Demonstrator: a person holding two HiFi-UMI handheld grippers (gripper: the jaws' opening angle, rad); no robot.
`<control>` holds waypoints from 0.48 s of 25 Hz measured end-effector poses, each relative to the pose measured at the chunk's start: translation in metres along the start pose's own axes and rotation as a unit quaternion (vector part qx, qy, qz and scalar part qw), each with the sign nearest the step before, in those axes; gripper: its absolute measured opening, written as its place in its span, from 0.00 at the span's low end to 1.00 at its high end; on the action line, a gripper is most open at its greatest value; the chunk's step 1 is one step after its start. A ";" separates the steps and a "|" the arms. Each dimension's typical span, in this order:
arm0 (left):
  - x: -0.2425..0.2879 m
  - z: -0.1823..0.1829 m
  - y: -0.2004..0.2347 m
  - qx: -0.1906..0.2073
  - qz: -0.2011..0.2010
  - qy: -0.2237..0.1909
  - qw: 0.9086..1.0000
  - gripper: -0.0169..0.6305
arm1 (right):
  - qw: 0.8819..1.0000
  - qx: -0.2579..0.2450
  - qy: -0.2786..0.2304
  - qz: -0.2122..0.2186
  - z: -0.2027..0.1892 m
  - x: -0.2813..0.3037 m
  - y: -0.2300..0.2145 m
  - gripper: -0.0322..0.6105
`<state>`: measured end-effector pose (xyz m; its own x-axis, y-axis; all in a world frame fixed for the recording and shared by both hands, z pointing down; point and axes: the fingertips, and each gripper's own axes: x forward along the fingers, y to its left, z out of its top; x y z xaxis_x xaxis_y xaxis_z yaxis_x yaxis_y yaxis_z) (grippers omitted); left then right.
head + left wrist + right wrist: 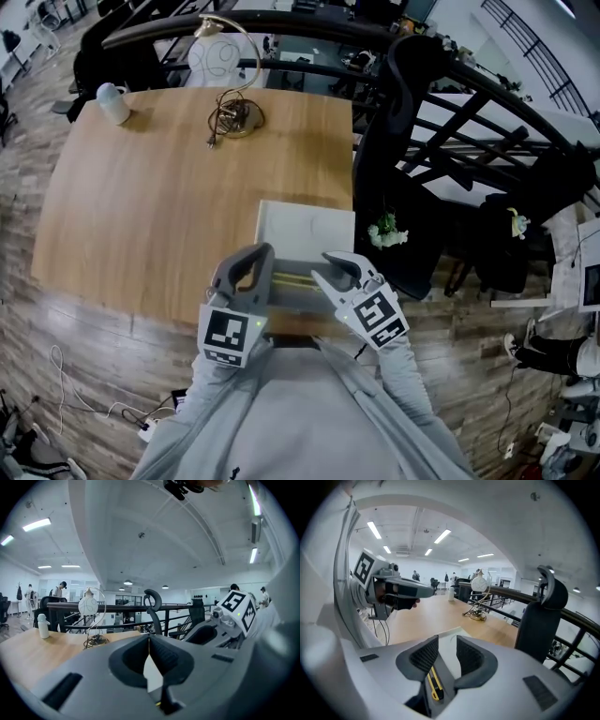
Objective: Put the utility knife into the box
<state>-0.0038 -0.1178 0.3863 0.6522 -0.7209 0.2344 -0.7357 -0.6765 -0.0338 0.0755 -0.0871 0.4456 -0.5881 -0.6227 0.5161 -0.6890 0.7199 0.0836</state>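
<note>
A yellow and black utility knife [434, 685] lies on a grey surface under my right gripper [446, 648], whose jaws stand open above it without touching it. In the head view the knife [295, 278] shows as a thin yellow line between both grippers, on the grey part of the box just in front of its white panel [307, 228]. My left gripper [255, 262] sits at the knife's left, shut with nothing between its pads. The right gripper [335, 268] is at the knife's right. Both hover at the near edge of the wooden table [150, 216].
A wire-arc lamp with a white globe [230, 111] and a small white bottle [112, 101] stand at the far side of the table. A black office chair [403, 150] and a dark railing [487, 103] are right of the table. Cables lie on the floor [103, 408].
</note>
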 end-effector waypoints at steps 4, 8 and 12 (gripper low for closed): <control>0.004 0.004 -0.007 0.005 -0.010 -0.004 1.000 0.06 | 0.996 0.052 -0.065 -0.034 0.018 -0.030 -0.019 0.25; 0.007 0.010 -0.013 0.008 -0.019 -0.010 1.000 0.06 | 0.981 0.109 -0.144 -0.072 0.036 -0.061 -0.038 0.23; 0.010 0.015 -0.021 0.008 -0.030 -0.015 0.999 0.06 | 0.965 0.134 -0.196 -0.110 0.047 -0.088 -0.050 0.18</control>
<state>0.0206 -0.1134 0.3743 0.7006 -0.6828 0.2071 -0.6921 -0.7209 -0.0355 0.1421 -0.0831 0.3563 -0.4941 -0.8573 0.1450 -0.8693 0.4848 -0.0963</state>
